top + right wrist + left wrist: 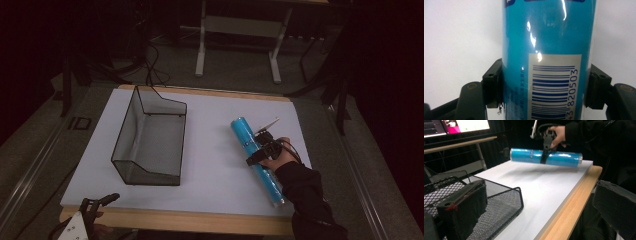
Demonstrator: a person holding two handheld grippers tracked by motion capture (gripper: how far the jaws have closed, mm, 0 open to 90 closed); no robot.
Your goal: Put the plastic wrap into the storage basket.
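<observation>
Right claw (260,150) grips the blue tube (255,157) at its middle, pads pressed on both sides, tube lifted off the desk (210,150); left claw (102,202) stands open.

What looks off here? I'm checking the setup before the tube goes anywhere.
Nothing is spilled or broken. The blue tube hangs level above the table, clamped near its middle by the right gripper, pads on both sides. The mesh basket stands upright and empty.
</observation>
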